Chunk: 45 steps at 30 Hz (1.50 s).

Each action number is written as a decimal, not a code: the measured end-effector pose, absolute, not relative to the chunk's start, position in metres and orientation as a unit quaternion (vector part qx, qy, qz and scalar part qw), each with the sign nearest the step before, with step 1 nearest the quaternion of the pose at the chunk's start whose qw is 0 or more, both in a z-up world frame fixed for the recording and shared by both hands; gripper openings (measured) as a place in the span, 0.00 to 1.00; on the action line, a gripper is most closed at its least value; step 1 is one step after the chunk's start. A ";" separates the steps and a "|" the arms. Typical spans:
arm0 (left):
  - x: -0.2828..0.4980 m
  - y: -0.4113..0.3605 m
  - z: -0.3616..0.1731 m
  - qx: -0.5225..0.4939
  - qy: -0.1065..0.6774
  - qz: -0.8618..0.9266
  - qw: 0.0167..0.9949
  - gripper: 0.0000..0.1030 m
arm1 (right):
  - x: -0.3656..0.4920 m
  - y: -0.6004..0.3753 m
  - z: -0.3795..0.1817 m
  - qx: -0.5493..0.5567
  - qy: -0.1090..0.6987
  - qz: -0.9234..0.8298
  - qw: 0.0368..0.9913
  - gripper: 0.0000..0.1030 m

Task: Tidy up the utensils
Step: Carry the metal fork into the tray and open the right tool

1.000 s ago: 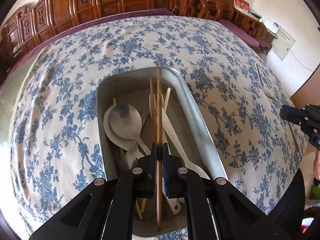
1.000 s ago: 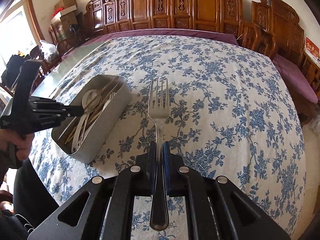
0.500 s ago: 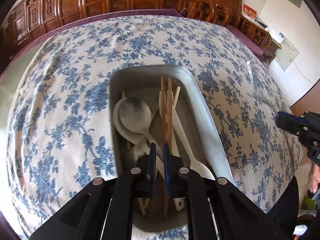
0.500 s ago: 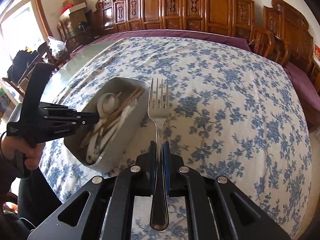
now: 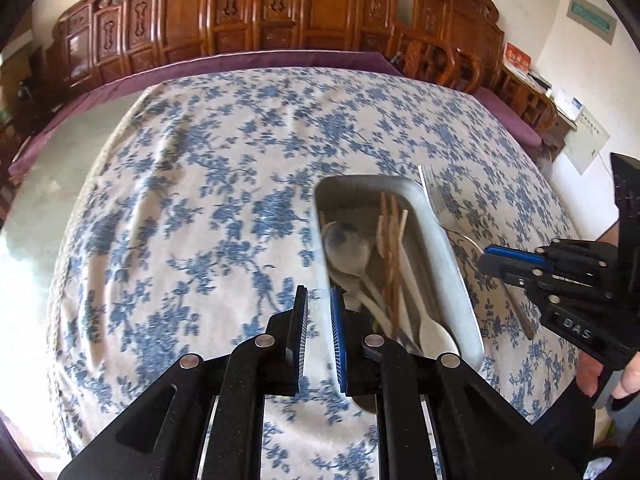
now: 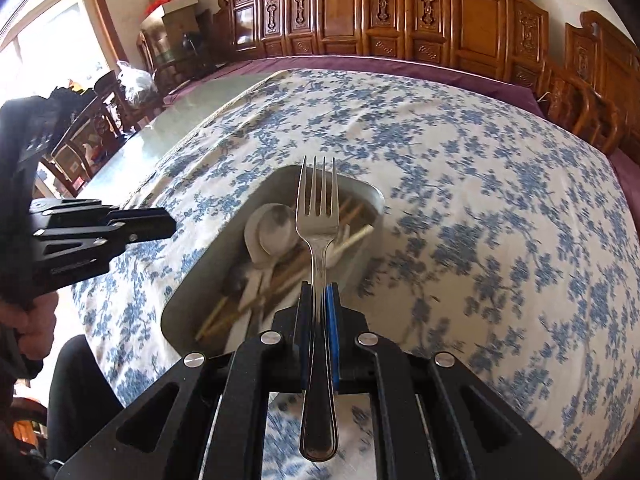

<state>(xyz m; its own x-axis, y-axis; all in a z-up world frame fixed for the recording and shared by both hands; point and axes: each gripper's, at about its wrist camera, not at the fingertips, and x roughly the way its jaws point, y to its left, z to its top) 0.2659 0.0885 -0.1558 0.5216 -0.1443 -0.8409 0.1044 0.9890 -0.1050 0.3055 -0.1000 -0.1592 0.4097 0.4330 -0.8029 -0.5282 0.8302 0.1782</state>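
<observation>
Left gripper [image 5: 319, 322]: its fingers [image 5: 300, 320] stand apart with a clear gap between the blue pads and nothing held; they hang over the tablecloth just beside the left wall of the metal tray.
Right gripper [image 6: 318, 322]: fingers [image 6: 330, 320] clamped together on the neck of a steel fork [image 6: 317, 216], tines pointing forward, the rounded handle end sticking out behind the pads.
Fork position: in the right wrist view it is held above the metal tray [image 6: 192, 280], tines over the far end; in the left wrist view the tines show just past the tray's far right corner.
Tray contents: white spoons [image 5: 346, 242], wooden chopsticks [image 5: 390, 256] lying lengthwise, and a white plastic spoon [image 5: 434, 332] with its bowl at the near end.
Tray position: on the counter, toward its near edge, long side running away from the person.
Counter covering: a white tablecloth [image 5: 200, 200] printed with blue flowers; a bare glossy strip of counter shows along the left edge.
Writing: the letters "DAS" can be read on the black body of the right gripper in the left wrist view; the print on the left gripper's body in the right wrist view is too blurred to read.
Surroundings: carved wooden chairs [image 6: 400, 12] line the far edge of the counter.
</observation>
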 end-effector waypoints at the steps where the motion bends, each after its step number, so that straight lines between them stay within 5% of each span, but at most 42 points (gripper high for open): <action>1: 0.265 0.092 -0.155 -0.022 0.482 -0.068 0.873 0.10 | 0.308 -0.095 -0.160 -0.052 0.462 0.286 0.838 0.09; 45: 0.241 0.116 -0.149 -0.032 0.478 -0.042 0.877 0.10 | 0.341 -0.047 -0.212 -0.024 0.524 0.231 0.819 0.11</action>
<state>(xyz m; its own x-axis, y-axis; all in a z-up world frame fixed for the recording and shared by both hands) 0.2410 0.1159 -0.1488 0.5394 -0.1040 -0.8356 0.0433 0.9945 -0.0959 0.3411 -0.0467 -0.2120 0.3437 0.3524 -0.8705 -0.4033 0.8925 0.2021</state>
